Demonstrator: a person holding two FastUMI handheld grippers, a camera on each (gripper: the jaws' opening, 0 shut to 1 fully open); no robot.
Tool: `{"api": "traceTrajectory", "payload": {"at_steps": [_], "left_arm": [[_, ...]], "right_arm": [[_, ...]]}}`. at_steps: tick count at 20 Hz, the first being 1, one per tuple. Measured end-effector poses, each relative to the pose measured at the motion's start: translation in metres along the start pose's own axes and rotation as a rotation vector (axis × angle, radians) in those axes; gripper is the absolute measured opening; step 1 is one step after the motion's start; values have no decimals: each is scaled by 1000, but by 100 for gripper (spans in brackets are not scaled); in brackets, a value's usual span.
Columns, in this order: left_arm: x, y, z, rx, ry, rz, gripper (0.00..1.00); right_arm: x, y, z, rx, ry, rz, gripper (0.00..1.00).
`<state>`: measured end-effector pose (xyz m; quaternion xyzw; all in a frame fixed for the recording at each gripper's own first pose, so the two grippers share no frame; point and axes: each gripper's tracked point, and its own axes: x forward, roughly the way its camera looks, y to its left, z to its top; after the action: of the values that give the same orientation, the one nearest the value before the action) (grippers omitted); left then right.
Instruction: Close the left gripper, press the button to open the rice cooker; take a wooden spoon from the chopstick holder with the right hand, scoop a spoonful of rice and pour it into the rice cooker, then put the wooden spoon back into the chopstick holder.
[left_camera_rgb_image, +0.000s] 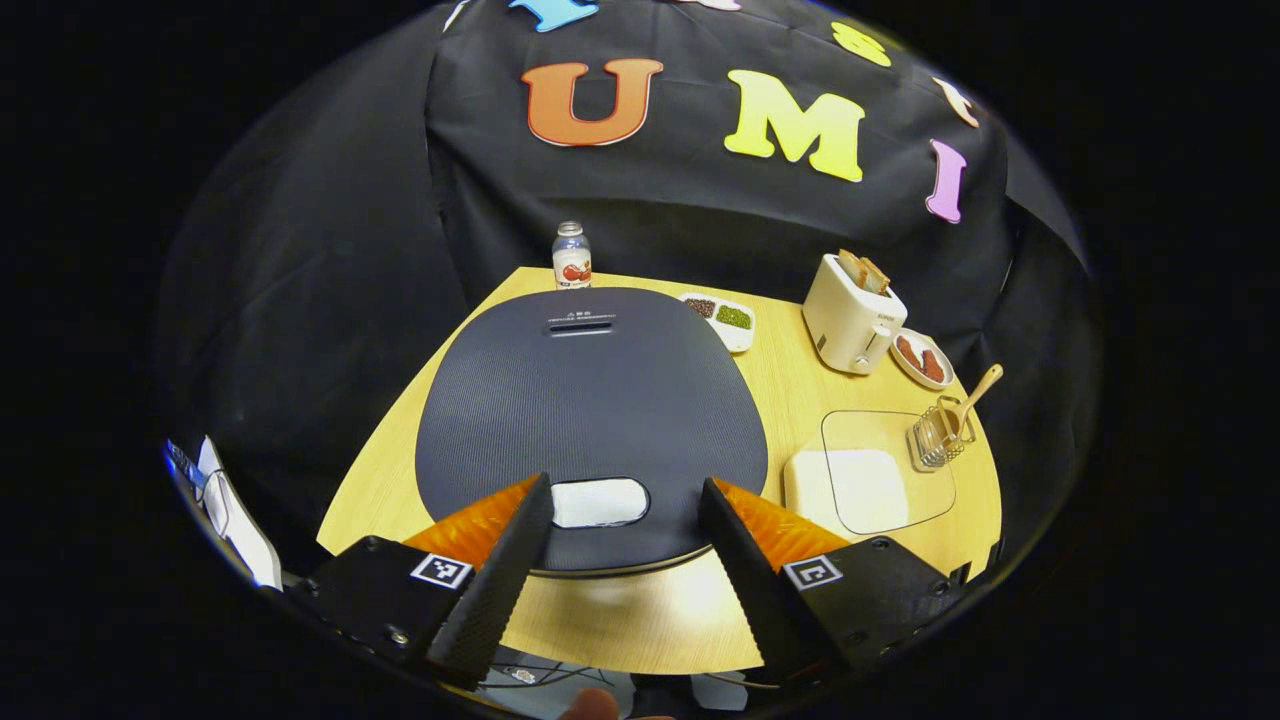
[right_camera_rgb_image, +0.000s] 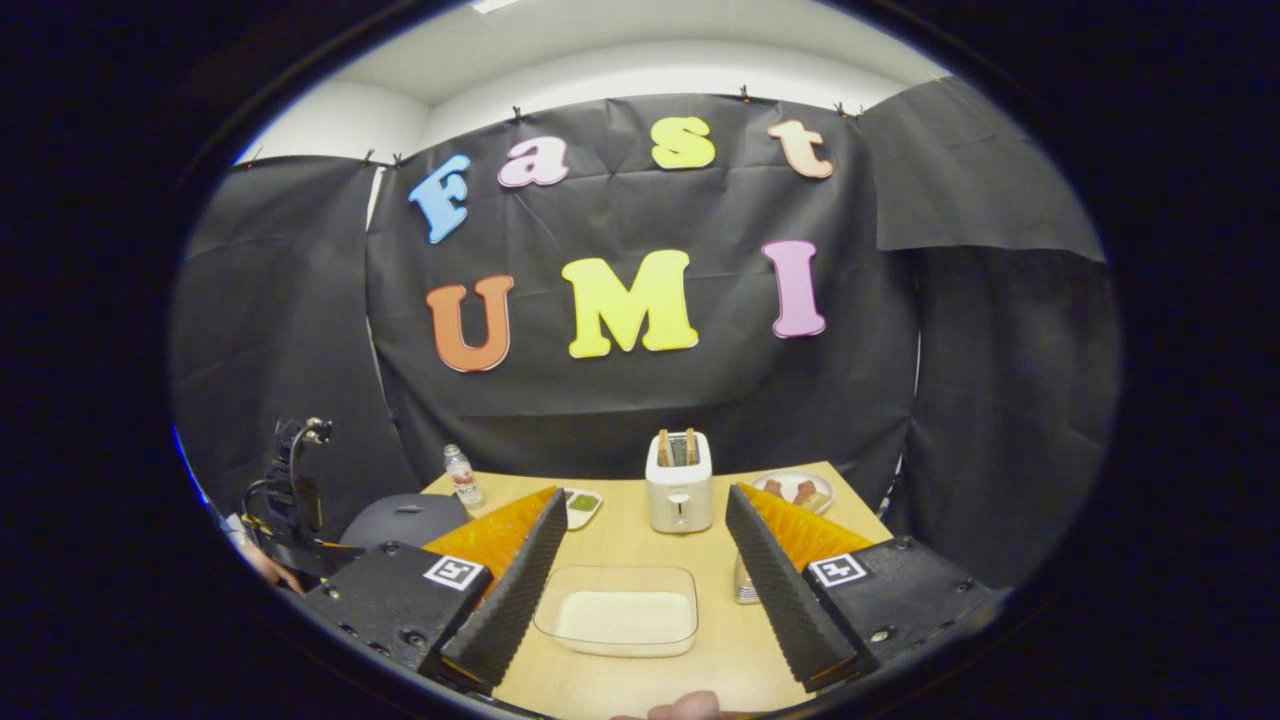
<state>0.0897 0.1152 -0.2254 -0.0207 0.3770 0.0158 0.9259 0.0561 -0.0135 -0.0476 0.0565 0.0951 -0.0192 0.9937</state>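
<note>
Above the rice cooker, both claws gape released; its lid print is unreadable.

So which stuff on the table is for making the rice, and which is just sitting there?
For the job:
rice cooker, lid down
its button
wooden spoon
chopstick holder
glass dish of rice
both tongs, left tongs and right tongs, open

Just lying about:
toaster
bottle
bean dish
snack plate

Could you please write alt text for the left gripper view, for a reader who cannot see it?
The open left gripper hovers over the closed dark grey rice cooker, its fingers either side of the white oval lid button. On the light wooden table to the right sit a clear glass dish of white rice, a wire chopstick holder holding a wooden spoon, and a cream toaster.
</note>
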Motion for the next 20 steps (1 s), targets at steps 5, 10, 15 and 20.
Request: {"api": "traceTrajectory", "payload": {"at_steps": [5, 10, 15, 20], "left_arm": [[5, 1, 3, 2, -66, 55, 98], [2, 1, 4, -8, -128, 42, 97], [1, 1, 3, -2, -165, 56, 98], [-4, -1, -1, 4, -187, 67, 98]], "right_arm": [[37, 36, -32, 107, 67, 65, 99], [55, 25, -26, 111, 46, 58, 100], [60, 28, -24, 91, 55, 57, 99], [61, 40, -14, 48, 36, 77, 99]]}}
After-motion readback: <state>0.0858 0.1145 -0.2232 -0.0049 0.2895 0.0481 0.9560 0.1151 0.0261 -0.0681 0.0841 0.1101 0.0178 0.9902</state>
